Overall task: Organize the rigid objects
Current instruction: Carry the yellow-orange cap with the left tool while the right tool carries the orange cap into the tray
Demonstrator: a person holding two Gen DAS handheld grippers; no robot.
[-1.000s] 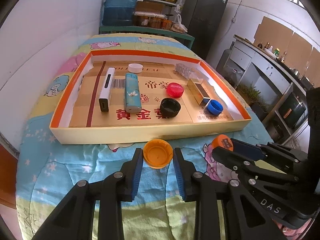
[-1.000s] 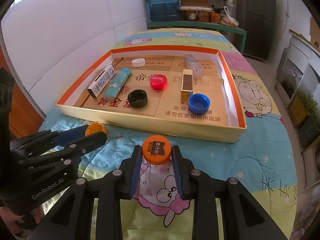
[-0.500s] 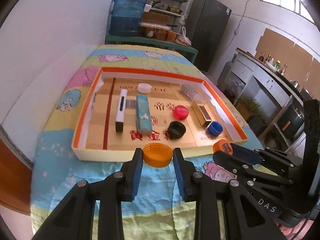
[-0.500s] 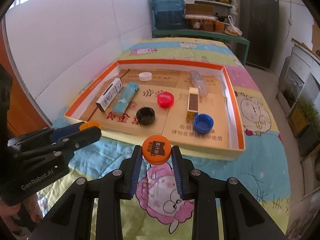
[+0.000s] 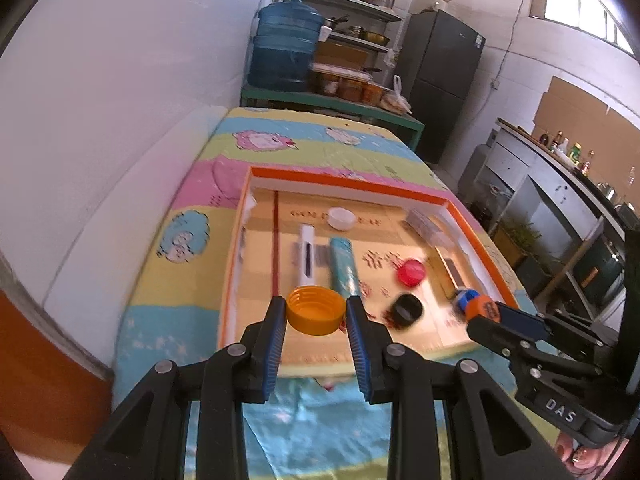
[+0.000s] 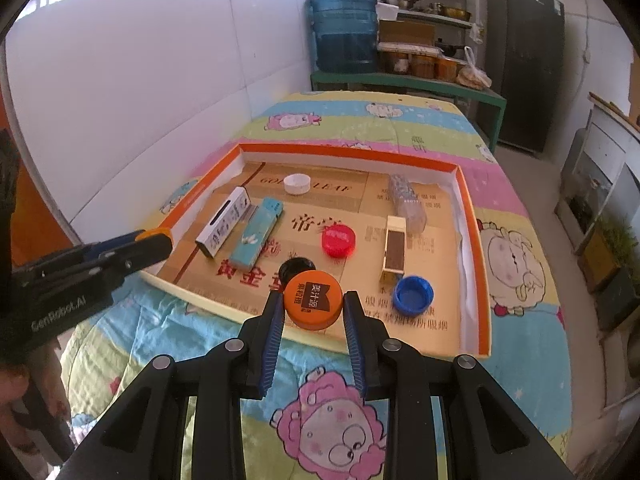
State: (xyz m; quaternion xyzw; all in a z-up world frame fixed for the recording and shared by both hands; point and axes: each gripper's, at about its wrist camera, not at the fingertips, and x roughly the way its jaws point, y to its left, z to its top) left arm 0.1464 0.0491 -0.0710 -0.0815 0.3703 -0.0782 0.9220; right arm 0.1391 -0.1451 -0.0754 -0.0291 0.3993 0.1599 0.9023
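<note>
orange caps sit in both our claws. our left gripper (image 5: 316,312) is grasping an open yellow-orange cap (image 5: 316,309), hollow side up, over the near left part of the tray (image 6: 344,150). our right gripper (image 6: 313,308) is clenched on an orange cap with writing (image 6: 313,300) over the tray's near edge. inside the tray we see a black cap (image 5: 407,310), a red cap (image 6: 338,240), a blue cap (image 6: 413,295) and a white cap (image 6: 297,183).

"GenRobot.AI" is printed on the left gripper (image 6: 154,245) body, "DAS" on the right gripper (image 5: 482,312) body. Box (image 6: 472,216) floor reads "LEAF" beside the white cap (image 6: 297,183). Orange cap (image 6: 313,299) carries Chinese print, unreadable.
</note>
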